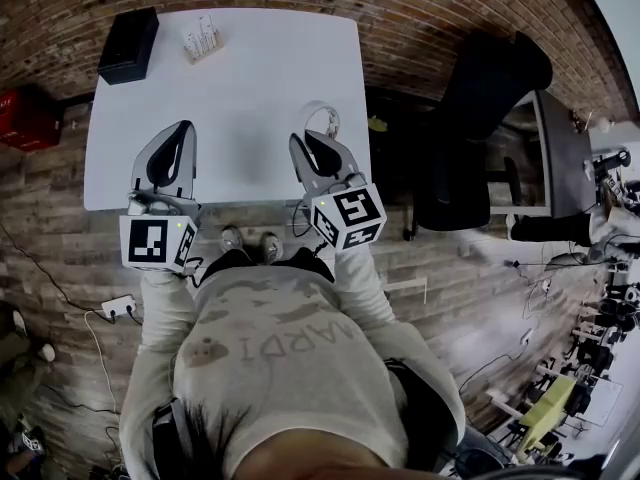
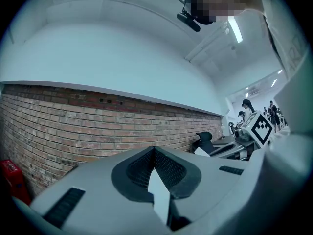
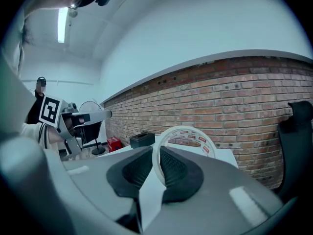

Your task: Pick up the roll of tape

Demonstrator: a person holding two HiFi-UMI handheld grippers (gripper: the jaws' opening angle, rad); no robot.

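Sweater [image 1: 290, 368]: closest to the lens, it fills the bottom of the head view, with both forearms reaching out over the near edge of the white table [image 1: 250, 58].
Right tongs [image 3: 155, 151]: clenched on the roll of tape [image 3: 188, 130]. The roll's thin wall is pinched between the two ribbed pads, and the ring stands upright, jutting past the tips.
Roll of tape: held in the right tongs above the near right part of the table. In the right gripper view it appears clear of the tabletop.
Left tongs [image 2: 154, 151]: clenched on nothing, tips meeting. They sit over the near left part of the table, well apart from the roll.
Step in hand: judged to be the lift, since the grasp is already made.
Doing it well: hold the squeeze even and raise the roll straight up. Only one side of the ring is gripped, so the free side acts as a lever, and a wrist twist or a jerk could swing it round in the pads.
Grip risk: a harder pinch may buckle the thin wall, and a looser one may let the ring slide out.
Surroundings: the black box [image 1: 128, 45] and the small stand of white sticks [image 1: 202, 40] sit at the table's far left, well apart, so nothing crowds the path upward.
Left tongs' part: best kept aside, out of the roll's way.
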